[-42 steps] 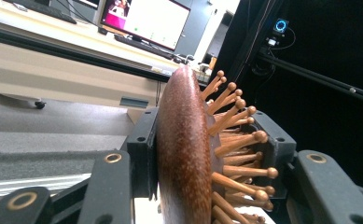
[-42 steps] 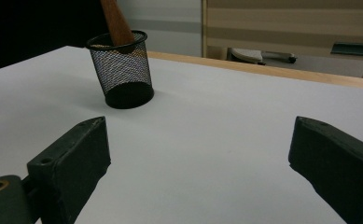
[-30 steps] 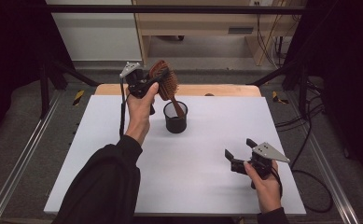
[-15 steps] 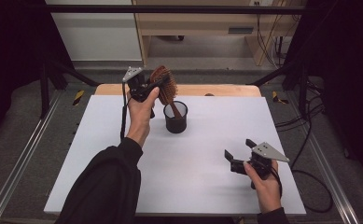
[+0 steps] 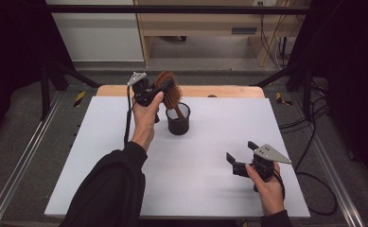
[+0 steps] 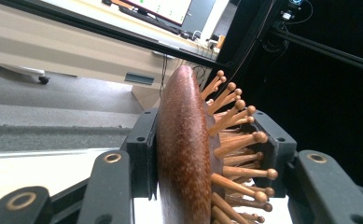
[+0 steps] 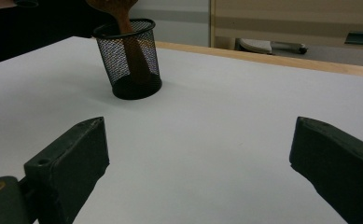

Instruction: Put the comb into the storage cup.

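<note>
A brown wooden hairbrush [image 5: 168, 94] stands tilted, its handle down inside a black mesh cup [image 5: 178, 120] at the middle back of the white table [image 5: 101, 156]. My left gripper [image 5: 159, 91] is shut on the brush head. In the left gripper view one jaw presses the smooth back of the hairbrush [image 6: 181, 154] and the other its wooden bristles, with my left gripper [image 6: 207, 142] across it. My right gripper [image 5: 240, 158] hovers open near the front right, holding nothing. The right gripper view has my right gripper [image 7: 198, 140] facing the mesh cup [image 7: 137, 70], the brush handle [image 7: 125, 25] in it.
A wooden strip [image 5: 229, 91] edges the table's far side. Beyond it is a floor with a light wooden cabinet [image 5: 200, 28]. Metal rails [image 5: 21, 165] run along both sides, and cables [image 5: 314, 184] lie at the right.
My left gripper has sunk a little with the brush, and the handle sits deeper in the cup. The right gripper has stayed in place.
</note>
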Available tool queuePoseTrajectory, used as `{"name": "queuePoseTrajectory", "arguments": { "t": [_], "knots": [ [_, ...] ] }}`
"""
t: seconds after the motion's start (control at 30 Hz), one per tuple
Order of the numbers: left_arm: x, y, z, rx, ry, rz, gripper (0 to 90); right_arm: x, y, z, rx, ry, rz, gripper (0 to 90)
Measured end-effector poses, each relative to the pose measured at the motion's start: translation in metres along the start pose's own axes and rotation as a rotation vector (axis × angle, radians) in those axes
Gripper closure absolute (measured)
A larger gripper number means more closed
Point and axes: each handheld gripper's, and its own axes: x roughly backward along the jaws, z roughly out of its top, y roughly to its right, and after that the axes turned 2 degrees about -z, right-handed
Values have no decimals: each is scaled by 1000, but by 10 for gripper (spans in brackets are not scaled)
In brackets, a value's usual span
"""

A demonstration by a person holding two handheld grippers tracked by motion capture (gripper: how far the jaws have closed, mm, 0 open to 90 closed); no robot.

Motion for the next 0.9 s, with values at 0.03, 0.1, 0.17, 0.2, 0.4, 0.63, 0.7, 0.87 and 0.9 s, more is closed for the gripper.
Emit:
{"name": "queuePoseTrajectory", "arguments": {
  "t": [0.03,0.1,0.17,0.2,0.4,0.63,0.7,0.87,0.9],
  "knots": [
    [0,-1,-1,3,-1,0,503,0,0,0,2,1,0,48],
    [0,-3,-2,12,0,1,503,0,0,0,4,0,2,49],
    [1,-4,-2,18,1,0,503,0,0,0,7,0,5,49],
    [1,-5,-3,23,2,-1,503,0,-1,0,6,-1,5,49],
    [0,-5,-4,21,2,-1,503,-1,0,0,5,-1,7,49],
    [-3,-5,-6,29,4,-7,503,-1,0,0,3,0,6,49],
    [-3,-5,-7,25,-2,-8,503,-1,0,0,4,0,8,49],
    [-4,-6,-8,26,0,-8,503,-1,-1,0,5,0,11,50],
    [-4,-6,-8,25,0,-8,502,-1,-1,0,5,0,11,50]
  ]
}}
